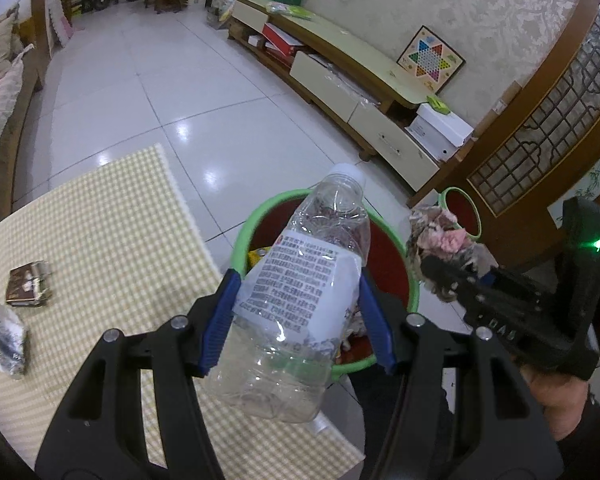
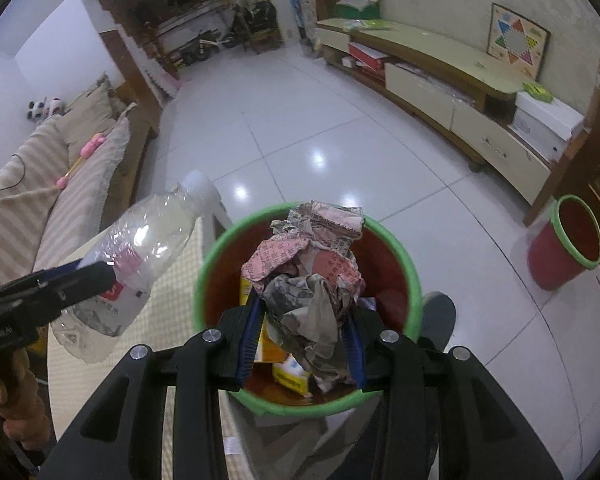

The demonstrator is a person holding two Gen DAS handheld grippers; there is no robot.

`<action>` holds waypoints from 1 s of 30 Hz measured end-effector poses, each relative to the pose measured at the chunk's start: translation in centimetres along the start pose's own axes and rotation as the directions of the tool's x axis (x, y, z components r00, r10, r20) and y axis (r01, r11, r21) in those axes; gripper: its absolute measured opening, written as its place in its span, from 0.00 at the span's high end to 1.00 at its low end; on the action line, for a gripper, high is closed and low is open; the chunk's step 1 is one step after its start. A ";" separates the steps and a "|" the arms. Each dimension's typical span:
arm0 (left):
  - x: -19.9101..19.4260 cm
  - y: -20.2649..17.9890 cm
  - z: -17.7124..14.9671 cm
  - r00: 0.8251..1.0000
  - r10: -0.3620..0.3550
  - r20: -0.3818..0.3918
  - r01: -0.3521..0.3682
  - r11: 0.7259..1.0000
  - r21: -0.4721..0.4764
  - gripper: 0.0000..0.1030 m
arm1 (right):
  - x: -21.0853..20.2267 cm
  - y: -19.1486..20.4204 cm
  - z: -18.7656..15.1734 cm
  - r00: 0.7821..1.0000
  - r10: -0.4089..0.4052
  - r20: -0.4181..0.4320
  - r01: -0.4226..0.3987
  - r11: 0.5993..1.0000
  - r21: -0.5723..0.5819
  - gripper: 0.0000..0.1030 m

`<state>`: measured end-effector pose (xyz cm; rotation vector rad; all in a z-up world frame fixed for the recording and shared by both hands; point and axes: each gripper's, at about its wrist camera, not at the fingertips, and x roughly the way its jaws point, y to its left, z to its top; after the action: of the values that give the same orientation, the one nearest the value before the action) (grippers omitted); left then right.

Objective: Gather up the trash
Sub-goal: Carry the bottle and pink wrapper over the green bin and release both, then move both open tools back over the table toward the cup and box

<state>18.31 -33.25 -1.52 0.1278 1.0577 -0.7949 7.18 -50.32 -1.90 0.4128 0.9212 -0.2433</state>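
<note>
My left gripper (image 1: 296, 312) is shut on a clear empty plastic bottle (image 1: 300, 292) with a white label, held tilted over the near rim of a red bin with a green rim (image 1: 244, 236). My right gripper (image 2: 302, 336) is shut on a wad of crumpled newspaper (image 2: 312, 280) and holds it above the same bin (image 2: 204, 276), which holds a yellow carton and other scraps. The bottle also shows at the left of the right wrist view (image 2: 140, 256). The paper wad shows at the right of the left wrist view (image 1: 440, 240).
A table with a yellow checked cloth (image 1: 100, 220) carries a small brown packet (image 1: 30, 284) and a crumpled silver wrapper (image 1: 8, 336). A second red bin (image 2: 564, 240) stands by a wooden screen. A low TV cabinet (image 1: 340, 64) runs along the wall. A sofa (image 2: 60, 184) is at the left.
</note>
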 end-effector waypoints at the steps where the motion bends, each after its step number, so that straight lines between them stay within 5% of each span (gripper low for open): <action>1: 0.4 -0.4 0.1 1.000 -0.002 -0.006 0.002 1.000 0.004 0.45 | 0.2 -0.2 -0.1 1.000 -0.002 -0.004 0.002 1.000 0.006 0.66; 17: 4.3 -3.6 2.2 0.999 -0.020 -0.045 0.021 1.000 0.020 0.44 | 0.9 -2.2 -0.2 1.000 -0.004 -0.015 0.005 0.999 0.035 0.66; 19: 4.5 -3.6 2.4 0.999 -0.027 -0.041 0.027 1.000 -0.001 0.35 | 0.9 -2.4 -0.1 1.000 -0.004 -0.013 0.004 0.999 0.036 0.66; 21: 4.3 -3.1 2.4 0.999 -0.043 -0.026 0.042 0.999 -0.026 0.13 | 0.8 -2.4 -0.1 1.000 -0.004 -0.014 0.004 0.999 0.035 0.66; 30: 2.0 0.4 1.7 1.000 -0.001 0.008 0.002 0.996 -0.092 0.07 | 1.1 -1.8 -0.3 1.000 -0.002 -0.019 0.003 1.000 0.026 0.66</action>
<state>20.28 -34.77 -2.40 0.0452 1.0853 -0.7457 6.95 -51.86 -3.40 0.4382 0.9377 -0.2542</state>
